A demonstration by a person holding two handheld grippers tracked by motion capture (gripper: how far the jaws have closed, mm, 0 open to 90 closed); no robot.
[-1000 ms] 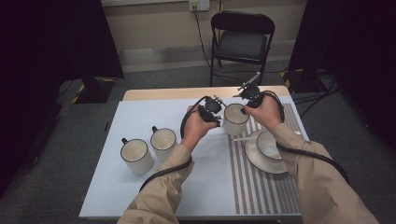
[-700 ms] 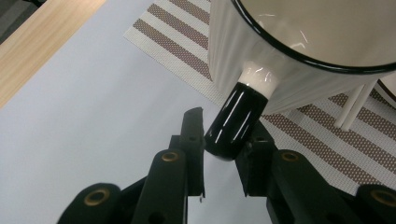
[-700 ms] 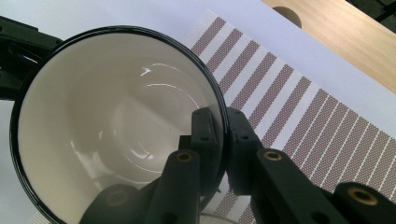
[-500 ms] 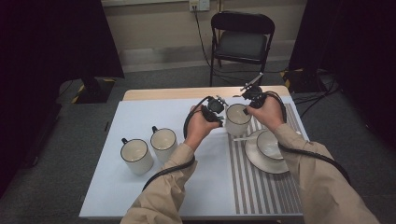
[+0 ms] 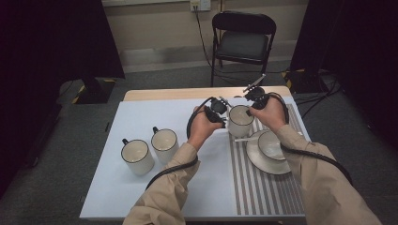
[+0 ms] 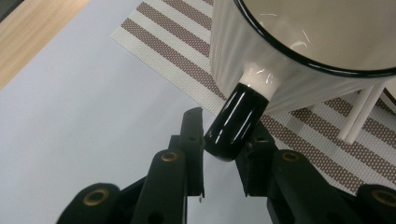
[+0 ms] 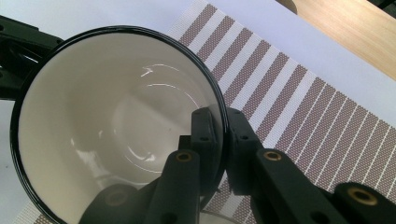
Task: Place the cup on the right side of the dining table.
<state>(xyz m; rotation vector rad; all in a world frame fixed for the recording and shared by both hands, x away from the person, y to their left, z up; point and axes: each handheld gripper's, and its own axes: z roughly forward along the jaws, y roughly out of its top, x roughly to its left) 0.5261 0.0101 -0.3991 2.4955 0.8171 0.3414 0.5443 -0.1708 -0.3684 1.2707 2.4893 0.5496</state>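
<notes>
A white ribbed mug [image 5: 240,121] with a black rim and a black handle stands at the left edge of a striped placemat [image 5: 263,187]. My right gripper [image 7: 223,122] is shut on the mug's rim [image 7: 116,116], one jaw inside and one outside. My left gripper [image 6: 224,137] is closed around the tip of the black handle [image 6: 236,119], a jaw on each side. In the high view the left gripper [image 5: 218,108] is left of the mug and the right gripper [image 5: 254,96] is behind it.
Two more white mugs [image 5: 137,156] [image 5: 164,143] stand on the pale table cover [image 5: 117,197] at the left. A saucer [image 5: 256,161] with a cup [image 5: 271,143] and a white stick [image 5: 244,139] lies on the placemat. A folding chair [image 5: 243,42] stands beyond the table.
My left gripper has edged right, closer to the mug. The mug and the right gripper have barely shifted.
</notes>
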